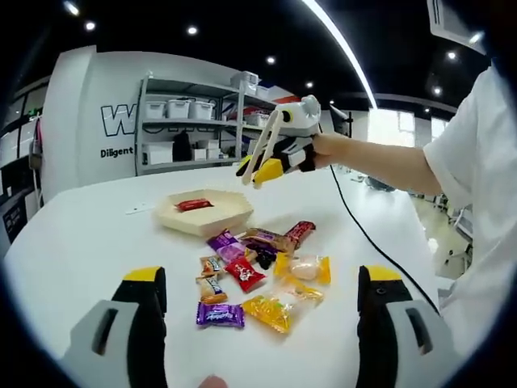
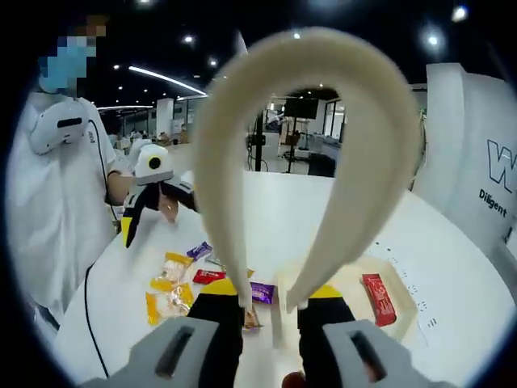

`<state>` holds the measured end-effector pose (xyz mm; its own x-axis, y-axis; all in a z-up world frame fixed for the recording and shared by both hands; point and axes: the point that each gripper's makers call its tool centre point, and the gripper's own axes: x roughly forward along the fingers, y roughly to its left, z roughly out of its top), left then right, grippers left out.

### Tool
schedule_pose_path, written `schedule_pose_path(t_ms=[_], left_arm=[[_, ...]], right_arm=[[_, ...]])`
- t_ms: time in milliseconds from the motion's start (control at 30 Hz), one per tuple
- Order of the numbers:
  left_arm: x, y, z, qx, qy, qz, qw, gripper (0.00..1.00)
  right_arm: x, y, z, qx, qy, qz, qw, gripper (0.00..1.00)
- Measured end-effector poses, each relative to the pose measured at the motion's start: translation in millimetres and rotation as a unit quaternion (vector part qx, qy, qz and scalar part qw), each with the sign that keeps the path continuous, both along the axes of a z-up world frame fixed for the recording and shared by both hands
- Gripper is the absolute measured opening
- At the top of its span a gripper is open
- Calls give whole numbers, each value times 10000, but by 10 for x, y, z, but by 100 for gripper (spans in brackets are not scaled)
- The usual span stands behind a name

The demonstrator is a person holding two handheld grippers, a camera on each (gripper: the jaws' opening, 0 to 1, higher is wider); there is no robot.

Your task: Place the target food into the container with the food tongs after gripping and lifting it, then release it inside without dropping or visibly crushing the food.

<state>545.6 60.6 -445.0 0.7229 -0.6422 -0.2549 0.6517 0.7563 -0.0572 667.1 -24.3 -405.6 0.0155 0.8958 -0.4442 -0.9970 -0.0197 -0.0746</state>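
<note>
Left gripper view: left gripper [image 1: 262,311] at the bottom, jaws wide apart, holding nothing. Wrapped snacks [image 1: 260,275] lie at centre on the white table [image 1: 73,242]. The hexagonal tray [image 1: 206,214] above them holds a red bar [image 1: 194,204]. The right gripper [image 1: 262,171], upper centre, clamps cream food tongs [image 1: 266,145]. Wall lettering reads "Diligent".

Right gripper view: the right gripper [image 2: 271,311] grips the tongs [image 2: 299,145], arms looping upward. The red bar [image 2: 378,299] lies in the tray [image 2: 404,319], lower right.
</note>
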Motion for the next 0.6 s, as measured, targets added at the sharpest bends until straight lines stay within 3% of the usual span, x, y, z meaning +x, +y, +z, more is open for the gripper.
schedule_pose_path(t_ms=[600], left_arm=[[-44, -85, -41, -27, 37, -151, 9999, 95]], right_arm=[[-449, -307, -214, -144, 25, 139, 9998, 20]])
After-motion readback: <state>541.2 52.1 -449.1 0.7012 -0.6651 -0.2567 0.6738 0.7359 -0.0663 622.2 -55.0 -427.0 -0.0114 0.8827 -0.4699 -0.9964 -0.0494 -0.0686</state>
